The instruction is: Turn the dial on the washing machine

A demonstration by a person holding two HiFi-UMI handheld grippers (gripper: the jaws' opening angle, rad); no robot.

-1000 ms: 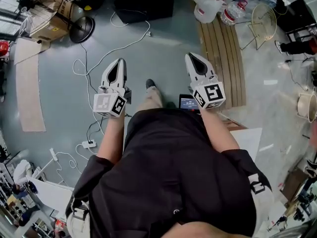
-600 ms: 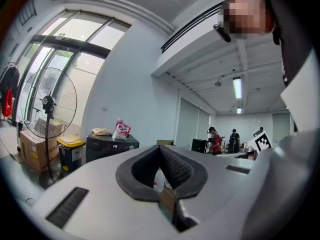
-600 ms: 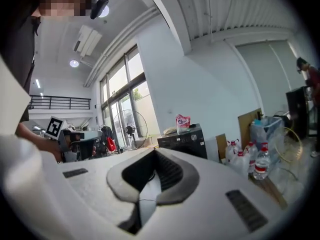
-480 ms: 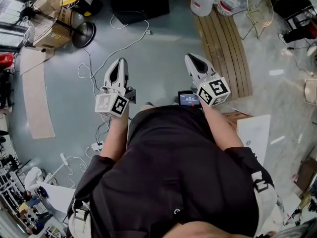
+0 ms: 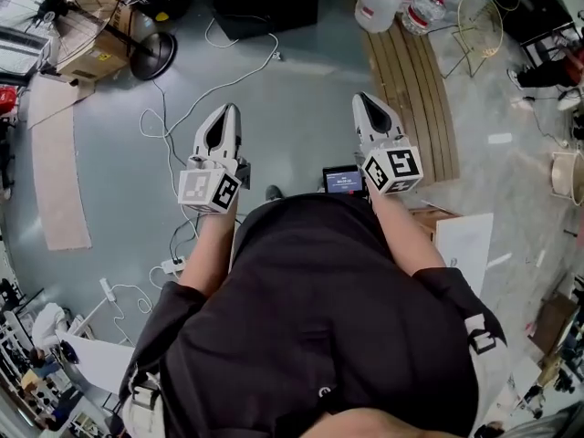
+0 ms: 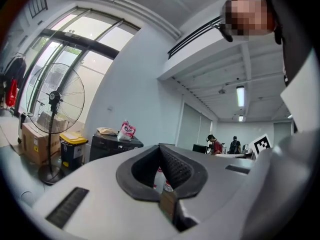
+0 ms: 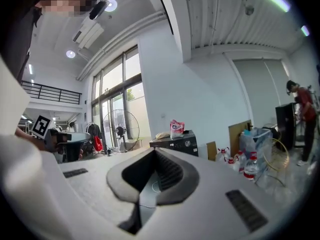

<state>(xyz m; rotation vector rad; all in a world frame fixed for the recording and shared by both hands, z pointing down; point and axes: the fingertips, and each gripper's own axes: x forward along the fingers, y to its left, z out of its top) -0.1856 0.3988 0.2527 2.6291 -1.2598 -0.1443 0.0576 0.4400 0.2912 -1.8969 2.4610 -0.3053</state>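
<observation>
Grey floor [image 5: 292, 80] stretches ahead. The left gripper [image 5: 223, 121] has its jaws together on nothing. Well ahead stands a dark appliance [image 6: 116, 145], likely the washing machine, its dial too small to read. The right gripper [image 5: 368, 108] is likewise closed and empty. Neither is near the machine, so whether the dial is turned cannot be judged.
</observation>
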